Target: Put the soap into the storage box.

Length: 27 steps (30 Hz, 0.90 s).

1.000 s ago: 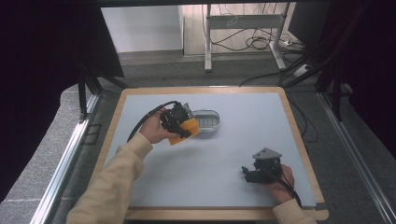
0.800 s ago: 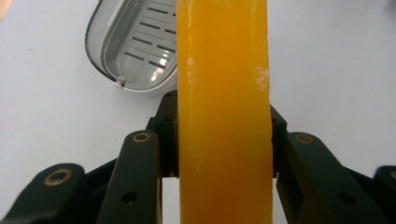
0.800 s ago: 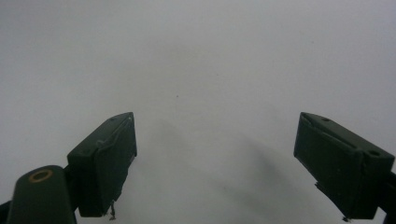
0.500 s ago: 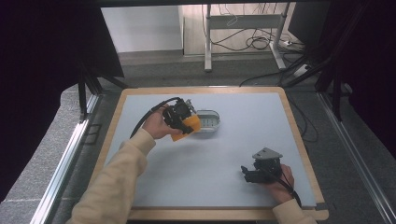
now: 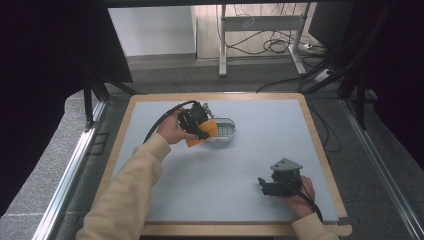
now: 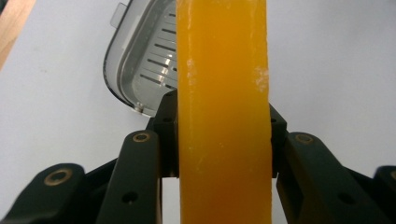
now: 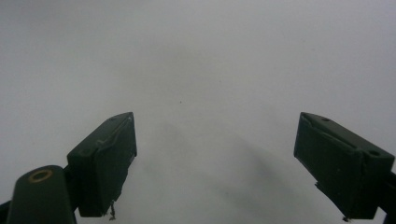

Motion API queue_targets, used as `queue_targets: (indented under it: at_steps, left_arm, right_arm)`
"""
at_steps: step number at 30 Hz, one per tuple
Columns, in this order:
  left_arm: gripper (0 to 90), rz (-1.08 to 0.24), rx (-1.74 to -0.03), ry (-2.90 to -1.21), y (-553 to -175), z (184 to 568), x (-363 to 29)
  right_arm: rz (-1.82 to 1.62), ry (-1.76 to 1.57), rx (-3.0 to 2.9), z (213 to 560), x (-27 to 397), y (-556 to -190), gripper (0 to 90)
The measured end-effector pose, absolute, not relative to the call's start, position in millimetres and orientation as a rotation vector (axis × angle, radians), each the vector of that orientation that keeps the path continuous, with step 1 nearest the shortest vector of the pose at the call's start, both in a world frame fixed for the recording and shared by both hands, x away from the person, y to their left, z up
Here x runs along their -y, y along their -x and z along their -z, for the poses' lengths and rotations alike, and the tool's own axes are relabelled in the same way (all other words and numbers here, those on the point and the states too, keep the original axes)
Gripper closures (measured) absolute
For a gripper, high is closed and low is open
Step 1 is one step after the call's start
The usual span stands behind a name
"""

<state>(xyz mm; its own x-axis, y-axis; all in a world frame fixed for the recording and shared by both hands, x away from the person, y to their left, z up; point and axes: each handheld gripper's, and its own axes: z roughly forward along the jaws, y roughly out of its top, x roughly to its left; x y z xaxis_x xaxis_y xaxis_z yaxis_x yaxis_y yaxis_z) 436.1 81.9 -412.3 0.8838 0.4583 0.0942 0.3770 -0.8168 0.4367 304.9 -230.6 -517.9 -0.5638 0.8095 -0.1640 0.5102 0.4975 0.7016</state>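
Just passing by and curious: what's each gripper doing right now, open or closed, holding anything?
Left gripper: closed on an orange slab, over a grey dish.
Right gripper: open, holding nothing, above the table.

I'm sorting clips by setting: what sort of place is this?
Probably a lab or recording workshop, not a home: a wood-edged table ringed by black curtains, loose cables on the floor, and a hand-held gripper clamping an orange block.
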Motion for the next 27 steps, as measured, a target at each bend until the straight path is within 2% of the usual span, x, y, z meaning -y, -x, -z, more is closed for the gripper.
queue_targets:
  at_steps: [27]
  left_arm:
    - [61.8,-0.241,-0.528,-2.669,-467.4,412.7,-60.2]
  right_arm:
    - [-0.841,-1.081,-2.274,519.0,231.2,-306.5,13.4]
